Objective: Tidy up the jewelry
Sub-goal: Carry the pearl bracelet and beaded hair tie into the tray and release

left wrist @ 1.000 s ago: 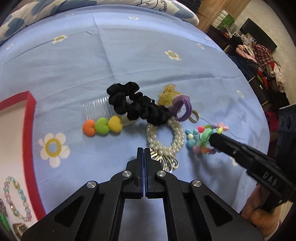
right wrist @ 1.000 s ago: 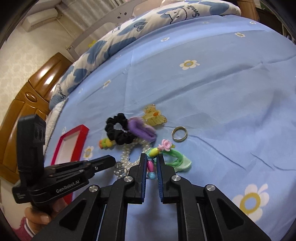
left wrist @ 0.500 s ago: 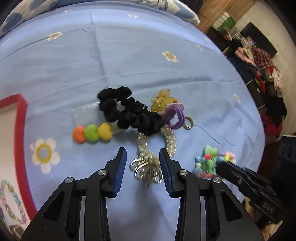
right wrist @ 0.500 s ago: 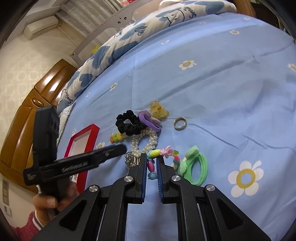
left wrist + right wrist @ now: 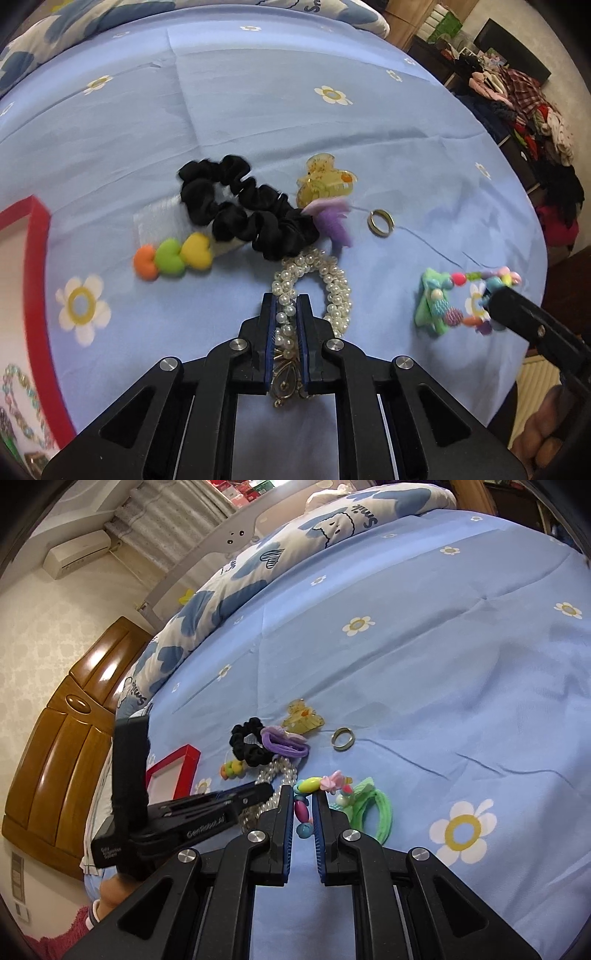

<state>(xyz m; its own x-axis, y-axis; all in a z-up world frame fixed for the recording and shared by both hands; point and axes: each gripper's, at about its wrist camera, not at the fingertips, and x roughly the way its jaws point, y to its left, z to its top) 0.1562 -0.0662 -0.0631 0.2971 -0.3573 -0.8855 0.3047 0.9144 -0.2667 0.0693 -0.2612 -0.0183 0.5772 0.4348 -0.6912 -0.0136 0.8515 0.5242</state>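
Observation:
My left gripper (image 5: 286, 306) is shut on the pearl bracelet (image 5: 334, 286), whose gold charm hangs between the jaws. My right gripper (image 5: 303, 797) is shut on a colourful bead bracelet (image 5: 303, 808) and holds it beside a green hair tie (image 5: 369, 808); it also shows in the left wrist view (image 5: 476, 295). On the blue bedspread lie a black scrunchie (image 5: 240, 214), a heart comb (image 5: 173, 254), a yellow claw clip (image 5: 325, 181), a purple hair tie (image 5: 332, 221) and a ring (image 5: 380, 222). The red-rimmed tray (image 5: 37, 236) is at the left.
A beaded bracelet (image 5: 18, 406) lies in the tray. A patterned pillow (image 5: 295, 554) runs along the back of the bed. A wooden headboard (image 5: 62, 731) stands at the left. Piled clothes (image 5: 535, 122) lie beyond the bed's right edge.
My left gripper opened, moved forward and shut on the pearl bracelet. My right gripper lifted the bead bracelet off the pile, with the green hair tie now beside it.

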